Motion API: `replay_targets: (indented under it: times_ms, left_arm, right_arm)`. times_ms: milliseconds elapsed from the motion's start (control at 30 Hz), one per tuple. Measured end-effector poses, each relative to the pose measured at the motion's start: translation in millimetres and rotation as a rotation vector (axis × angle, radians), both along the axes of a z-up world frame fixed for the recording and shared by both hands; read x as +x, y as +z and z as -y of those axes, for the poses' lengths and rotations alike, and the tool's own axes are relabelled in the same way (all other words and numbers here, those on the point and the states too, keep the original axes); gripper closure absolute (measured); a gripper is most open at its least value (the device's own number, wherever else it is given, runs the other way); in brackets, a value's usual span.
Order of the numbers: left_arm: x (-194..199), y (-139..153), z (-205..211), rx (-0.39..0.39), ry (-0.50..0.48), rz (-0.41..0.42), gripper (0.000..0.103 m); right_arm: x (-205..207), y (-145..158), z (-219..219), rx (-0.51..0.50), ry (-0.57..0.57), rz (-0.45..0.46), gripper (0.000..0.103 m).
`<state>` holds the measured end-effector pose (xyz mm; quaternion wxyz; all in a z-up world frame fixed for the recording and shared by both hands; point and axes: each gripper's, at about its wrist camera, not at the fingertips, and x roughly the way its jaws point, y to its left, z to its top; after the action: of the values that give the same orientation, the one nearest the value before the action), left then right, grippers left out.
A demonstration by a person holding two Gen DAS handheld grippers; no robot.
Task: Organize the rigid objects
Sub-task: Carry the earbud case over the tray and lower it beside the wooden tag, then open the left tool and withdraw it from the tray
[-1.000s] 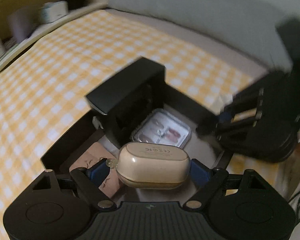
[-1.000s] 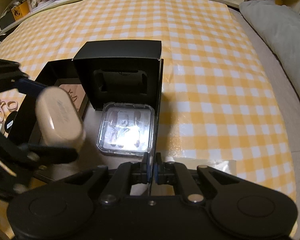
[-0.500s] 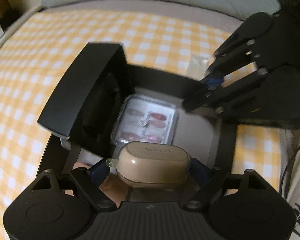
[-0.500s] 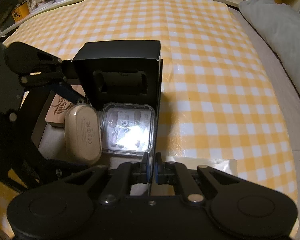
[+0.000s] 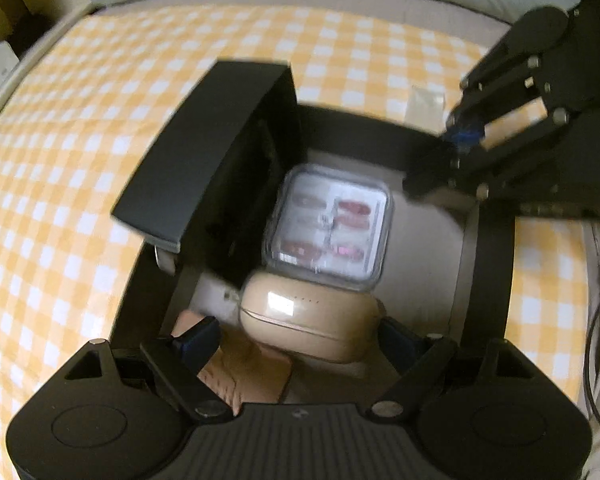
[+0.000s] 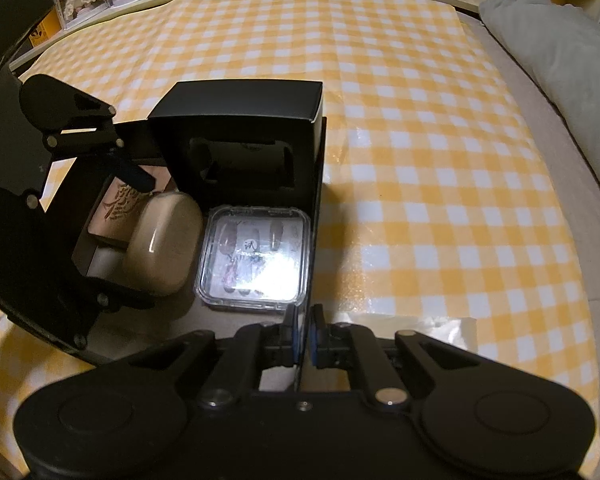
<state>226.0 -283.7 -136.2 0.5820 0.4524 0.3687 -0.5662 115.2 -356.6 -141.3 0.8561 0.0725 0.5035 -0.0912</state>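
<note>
A beige earbud case (image 5: pixel 308 320) lies inside the open black box (image 5: pixel 488 280), beside a clear plastic case of press-on nails (image 5: pixel 328 232). My left gripper (image 5: pixel 300 332) is open around the beige case, its blue pads apart from it. In the right wrist view the beige case (image 6: pixel 160 244) sits left of the clear case (image 6: pixel 256 260). My right gripper (image 6: pixel 303 338) is shut on the box's thin front wall (image 6: pixel 300 364). A pink card (image 6: pixel 120 208) lies at the box's left end.
A smaller black box (image 6: pixel 240 144) stands open in the big box's back corner. A yellow checked cloth (image 6: pixel 420 140) covers the table. A grey cushion (image 6: pixel 560 60) lies at the right. Shelves with small items run along the back. A clear plastic scrap (image 6: pixel 440 328) lies by the box.
My left gripper lowered the beige case into the box beside the clear case and opened, letting it go. My right gripper stayed shut on the box wall.
</note>
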Motion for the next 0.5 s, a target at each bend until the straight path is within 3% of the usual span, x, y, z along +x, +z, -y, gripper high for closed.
replay_targets:
  times_ms: [167,300,500]
  left_arm:
    - [-7.1,6.0,5.7,-0.013,0.043,0.012,0.015]
    - [-12.4,16.8,0.3,-0.030,0.086,-0.005,0.008]
    - [-19.4,41.7,-21.1,-0.112,0.199,-0.056,0.002]
  right_arm:
    - [0.7,0.1,-0.3,0.005,-0.004,0.002,0.097]
    - [0.7,0.2,-0.1,0.004,-0.003,0.002,0.097]
    - [1.0,0.2,-1.1,0.012,-0.010,0.004,0.096]
